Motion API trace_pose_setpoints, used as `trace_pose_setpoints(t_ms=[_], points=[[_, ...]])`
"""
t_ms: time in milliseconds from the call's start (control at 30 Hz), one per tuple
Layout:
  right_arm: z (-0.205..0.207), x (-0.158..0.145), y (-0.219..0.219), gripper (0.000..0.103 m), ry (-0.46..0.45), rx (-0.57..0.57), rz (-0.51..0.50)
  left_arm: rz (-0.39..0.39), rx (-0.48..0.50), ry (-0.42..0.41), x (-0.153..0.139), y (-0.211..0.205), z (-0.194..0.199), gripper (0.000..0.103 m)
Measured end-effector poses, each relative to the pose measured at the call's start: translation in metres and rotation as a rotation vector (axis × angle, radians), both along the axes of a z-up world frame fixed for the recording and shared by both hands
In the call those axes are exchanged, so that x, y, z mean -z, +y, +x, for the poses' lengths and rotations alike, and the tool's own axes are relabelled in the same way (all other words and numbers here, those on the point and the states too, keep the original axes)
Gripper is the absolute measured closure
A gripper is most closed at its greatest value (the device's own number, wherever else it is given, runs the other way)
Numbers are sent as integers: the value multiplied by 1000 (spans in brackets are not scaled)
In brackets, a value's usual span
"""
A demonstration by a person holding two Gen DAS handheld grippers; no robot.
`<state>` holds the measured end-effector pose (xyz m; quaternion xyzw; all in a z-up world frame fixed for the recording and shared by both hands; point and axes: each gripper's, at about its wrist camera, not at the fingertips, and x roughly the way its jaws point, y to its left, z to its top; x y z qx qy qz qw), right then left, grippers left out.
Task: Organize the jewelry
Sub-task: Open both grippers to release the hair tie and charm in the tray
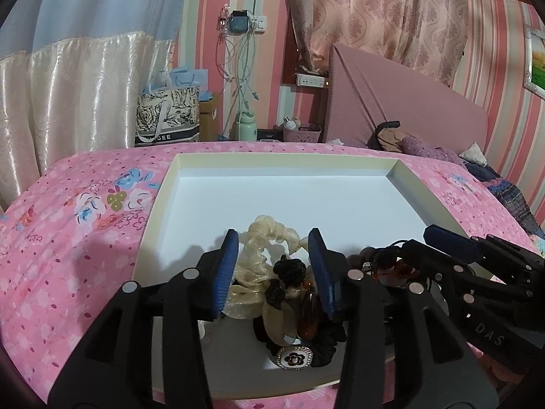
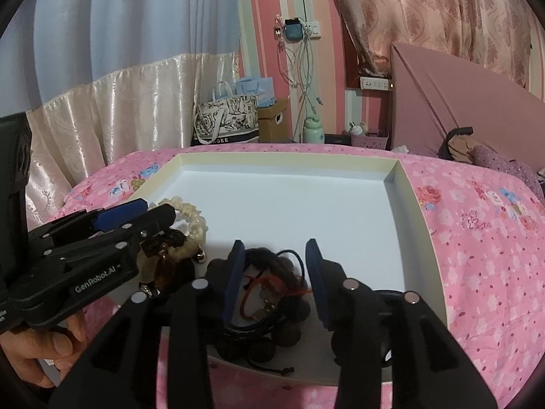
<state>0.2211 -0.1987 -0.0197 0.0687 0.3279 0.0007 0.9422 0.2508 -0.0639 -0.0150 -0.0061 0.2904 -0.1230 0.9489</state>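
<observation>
Jewelry and hair accessories lie in two heaps at the near edge of a shallow white tray [image 1: 160,204] that rests on a pink floral bedspread [image 1: 68,272].

Left wrist view: the left gripper [image 1: 274,269] is spread wide, its blue-padded fingers [image 1: 226,272] standing on either side of the left heap and touching none of it as far as the view shows. Between them lie a cream organza scrunchie [image 1: 269,238], a black fabric flower tie [image 1: 289,271], an amber-brown clip [image 1: 308,317] and, nearest the camera, a black scrunchie [image 1: 323,347] beside a rhinestone-framed flower charm [image 1: 294,358]. The right gripper [image 1: 453,242] enters from the right, over the tray's near right corner.

Right wrist view: the right gripper [image 2: 274,279] is likewise spread apart, empty, its fingers flanking the right heap. That heap comprises a dark wooden bead bracelet [image 2: 259,341], a red cord bracelet [image 2: 259,289] and dark blue cords [image 2: 289,255], partly overhanging the near rim; how the strands interlace is hard to resolve in the shadow. The left gripper [image 2: 136,211], held by a bare hand [image 2: 44,351], reaches in from the left above the cream scrunchie [image 2: 190,218] and a small gold bell [image 2: 201,255].

Background: the rest of the tray floor [image 2: 306,204] is plain white. Beyond the bed stand a floral-print tote bag [image 1: 167,116], a green bottle [image 1: 247,126], hanging charger cables [image 1: 238,68] and a pink padded headboard [image 1: 408,109] against striped wallpaper.
</observation>
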Motion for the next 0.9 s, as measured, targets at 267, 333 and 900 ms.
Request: trace_pose_setpoints(t_ms=[267, 333, 900], points=[[-1, -3, -6, 64, -11, 12, 22, -3, 0, -10, -2, 1, -2, 49], [-1, -3, -6, 64, -10, 13, 23, -3, 0, -11, -2, 1, -2, 48], [-1, -3, -7, 63, -11, 12, 24, -6, -2, -12, -3, 2, -1, 45]])
